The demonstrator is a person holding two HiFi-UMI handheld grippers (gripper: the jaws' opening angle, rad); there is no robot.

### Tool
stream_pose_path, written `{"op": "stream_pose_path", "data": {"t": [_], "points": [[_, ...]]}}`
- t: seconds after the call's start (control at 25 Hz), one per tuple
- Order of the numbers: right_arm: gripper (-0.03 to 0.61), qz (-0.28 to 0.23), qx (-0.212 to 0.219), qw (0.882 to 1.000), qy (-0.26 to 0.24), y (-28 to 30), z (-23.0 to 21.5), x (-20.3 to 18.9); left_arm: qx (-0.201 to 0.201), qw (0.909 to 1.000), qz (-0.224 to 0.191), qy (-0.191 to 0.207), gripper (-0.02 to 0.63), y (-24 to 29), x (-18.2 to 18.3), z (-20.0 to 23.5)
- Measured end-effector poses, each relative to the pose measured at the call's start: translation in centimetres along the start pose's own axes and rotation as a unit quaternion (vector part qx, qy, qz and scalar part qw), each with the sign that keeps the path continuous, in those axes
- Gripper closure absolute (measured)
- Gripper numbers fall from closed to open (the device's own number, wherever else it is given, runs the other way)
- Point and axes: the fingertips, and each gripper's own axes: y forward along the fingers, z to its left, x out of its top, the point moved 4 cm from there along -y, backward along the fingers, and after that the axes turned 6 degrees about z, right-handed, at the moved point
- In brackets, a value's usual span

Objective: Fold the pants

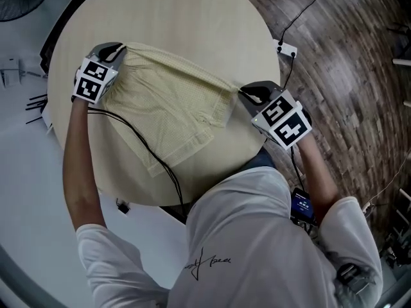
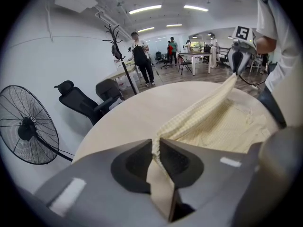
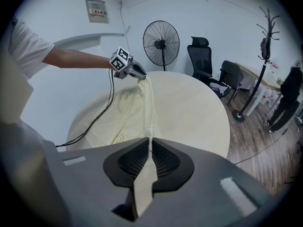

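Observation:
Pale yellow checked pants (image 1: 168,108) lie on the round beige table (image 1: 192,18), their top edge pulled taut between both grippers and lifted off the surface. My left gripper (image 1: 117,52) is shut on the left corner of that edge; the cloth (image 2: 199,115) runs out from between its pads (image 2: 142,162). At the right, my right gripper (image 1: 245,94) is shut on the other corner, with fabric (image 3: 147,103) pinched between its pads (image 3: 163,160). The legs of the pants trail toward the table's near edge.
A black cable (image 1: 148,149) crosses the pants and drops off the near table edge. A standing fan (image 3: 161,39), office chairs (image 3: 201,60) and a coat stand (image 2: 120,56) surround the table. People stand at the far end of the room (image 2: 142,60).

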Motion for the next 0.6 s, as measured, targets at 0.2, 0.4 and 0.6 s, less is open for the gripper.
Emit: {"op": "stream_pose_path", "data": {"t": [0.2,0.4,0.6], "points": [[0.558,0.001,0.015,1.0,-0.02,-0.8,3.2,-0.2,0.005,0.9999,-0.004,-0.009,0.511,-1.5,-0.9,-0.9],[0.558,0.009,0.027,0.999,-0.038,-1.3,5.8,-0.2,0.005,0.9997,-0.009,-0.021,0.511,-2.5,-1.6,-1.6],[0.558,0.013,0.036,0.997,-0.063,-2.0,8.8,0.3,0.015,0.9994,-0.017,-0.027,0.511,-3.6,-2.4,-2.1]]}}
